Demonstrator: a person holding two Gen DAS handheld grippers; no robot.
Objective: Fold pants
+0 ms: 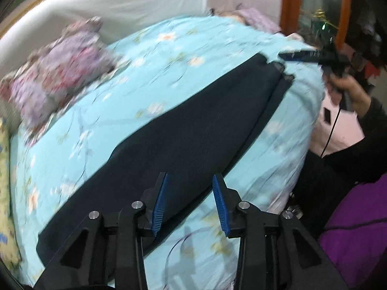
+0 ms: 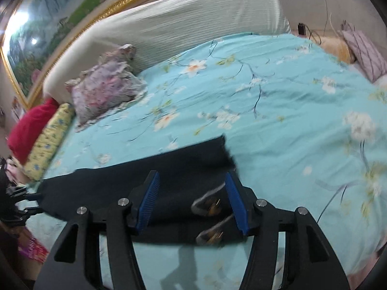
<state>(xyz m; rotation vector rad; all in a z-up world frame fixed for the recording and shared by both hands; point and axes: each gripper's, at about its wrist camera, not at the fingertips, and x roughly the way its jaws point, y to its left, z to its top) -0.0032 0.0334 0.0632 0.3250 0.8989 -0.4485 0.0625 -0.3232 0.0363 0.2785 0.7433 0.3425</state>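
Dark navy pants [image 1: 183, 130] lie stretched flat along the light blue flowered bedspread [image 1: 135, 89]. My left gripper [image 1: 189, 203] is open and empty, just above one end of the pants. My right gripper [image 2: 192, 200] is open above the other end [image 2: 169, 169], where two grey loops with metal clips [image 2: 210, 205] show. The right gripper also shows in the left wrist view [image 1: 304, 56], held at the far end of the pants. The left gripper shows at the left edge of the right wrist view [image 2: 26, 203].
A purple flowered pillow [image 2: 106, 91] and a white headboard [image 2: 169, 26] are at the back. A yellow pillow [image 2: 48, 140] and a red one [image 2: 31, 125] lie at the left. A purple garment [image 1: 358, 229] is at the bed's edge.
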